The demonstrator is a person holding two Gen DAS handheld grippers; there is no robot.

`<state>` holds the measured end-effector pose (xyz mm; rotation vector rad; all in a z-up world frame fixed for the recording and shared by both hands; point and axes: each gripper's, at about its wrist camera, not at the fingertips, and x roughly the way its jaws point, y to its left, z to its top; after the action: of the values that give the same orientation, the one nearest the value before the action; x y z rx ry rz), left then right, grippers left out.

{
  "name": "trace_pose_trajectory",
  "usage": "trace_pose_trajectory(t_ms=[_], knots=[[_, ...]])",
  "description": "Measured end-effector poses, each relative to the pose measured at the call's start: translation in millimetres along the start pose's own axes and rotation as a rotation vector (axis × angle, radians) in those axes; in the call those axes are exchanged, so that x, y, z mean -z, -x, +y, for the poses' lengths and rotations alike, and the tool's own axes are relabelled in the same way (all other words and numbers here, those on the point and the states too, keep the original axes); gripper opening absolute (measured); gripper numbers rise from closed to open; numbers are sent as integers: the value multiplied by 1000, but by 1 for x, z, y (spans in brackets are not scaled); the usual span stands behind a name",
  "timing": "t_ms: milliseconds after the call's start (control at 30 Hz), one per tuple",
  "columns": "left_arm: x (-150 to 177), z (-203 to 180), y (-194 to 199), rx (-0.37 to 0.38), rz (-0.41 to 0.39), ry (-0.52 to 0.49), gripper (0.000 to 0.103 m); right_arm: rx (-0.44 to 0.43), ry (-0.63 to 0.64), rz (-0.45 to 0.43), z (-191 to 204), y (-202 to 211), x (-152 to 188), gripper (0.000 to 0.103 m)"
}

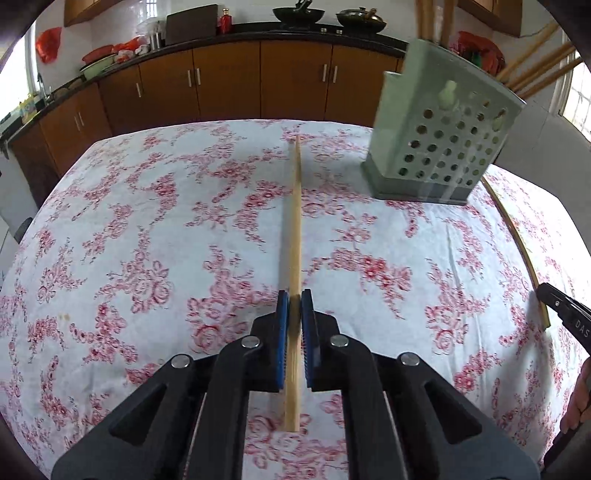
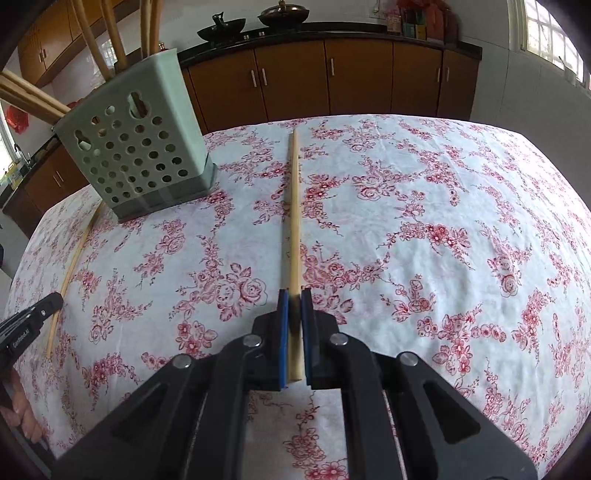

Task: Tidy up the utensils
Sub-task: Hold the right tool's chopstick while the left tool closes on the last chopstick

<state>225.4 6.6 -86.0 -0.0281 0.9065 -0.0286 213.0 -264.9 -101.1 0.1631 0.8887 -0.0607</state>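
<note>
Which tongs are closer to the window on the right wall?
Right. The window lies ahead and to the right of the right tongs; the left tongs sit farther left of it.

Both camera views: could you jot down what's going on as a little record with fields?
left gripper: shut on a chopstick
right gripper: shut on another chopstick
holder: pale green, perforated, on the tablecloth, chopsticks already standing in it
holder position: between the two grippers
background: brown cabinets, woks on the counter
</note>
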Motion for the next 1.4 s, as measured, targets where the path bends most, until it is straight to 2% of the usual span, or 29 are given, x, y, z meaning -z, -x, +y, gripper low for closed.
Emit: trace_pose_trajectory(t_ms=[200, 1400], knots=[[-7, 27, -6, 6, -10, 1, 8, 15, 33, -13, 7, -5, -4, 8], [-8, 27, -6, -8, -23, -9, 9, 36, 66, -22, 8, -2, -1, 9]])
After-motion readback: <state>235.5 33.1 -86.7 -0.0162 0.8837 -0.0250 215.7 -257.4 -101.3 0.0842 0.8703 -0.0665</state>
